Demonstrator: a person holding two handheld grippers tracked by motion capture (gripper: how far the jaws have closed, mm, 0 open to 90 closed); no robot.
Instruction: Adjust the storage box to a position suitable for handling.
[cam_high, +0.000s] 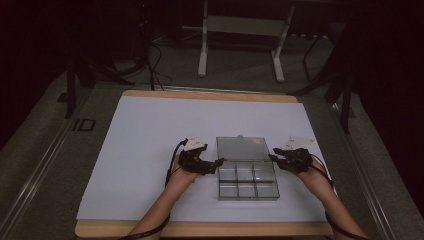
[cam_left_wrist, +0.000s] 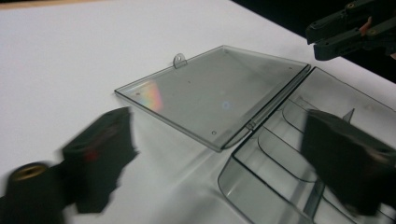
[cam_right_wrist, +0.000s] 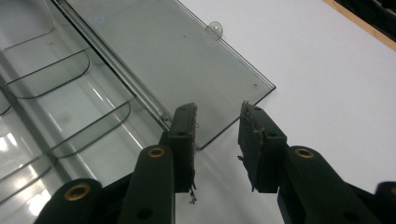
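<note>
Two hand-held grippers flanked a clear plastic compartment box (cam_high: 247, 181) that sat near the centre of the white table sheet (cam_high: 140, 150), its lid (cam_high: 242, 148) folded fully back and lying flat toward 12 o'clock. Left gripper (cam_high: 219, 162) stood at the box's 9 o'clock edge, by the hinge line; right gripper (cam_high: 272, 157) at its 3 o'clock edge, same level. Both sets of jaws stood spread, nothing between them.

Handling, as judged: thin transparent plastic, light, stiff but brittle at the hinge (cam_left_wrist: 273, 100) and at the small hang tab (cam_left_wrist: 179, 59); smooth walls likely slippery under hard jaws. Best hold seemed the lid's free edge or corner, pinched across its thickness, with the other gripper steadying the base wall.

Left gripper view showed the lid resting flat on the sheet, and the right gripper's tips (cam_left_wrist: 322, 44) at 1 o'clock. Right gripper view showed the lid's near corner (cam_right_wrist: 270, 87) just beyond its spread jaws, and curved dividers (cam_right_wrist: 65, 81) with no contents seen in them. High view alone gave the six-cell layout and the person's forearms.
</note>
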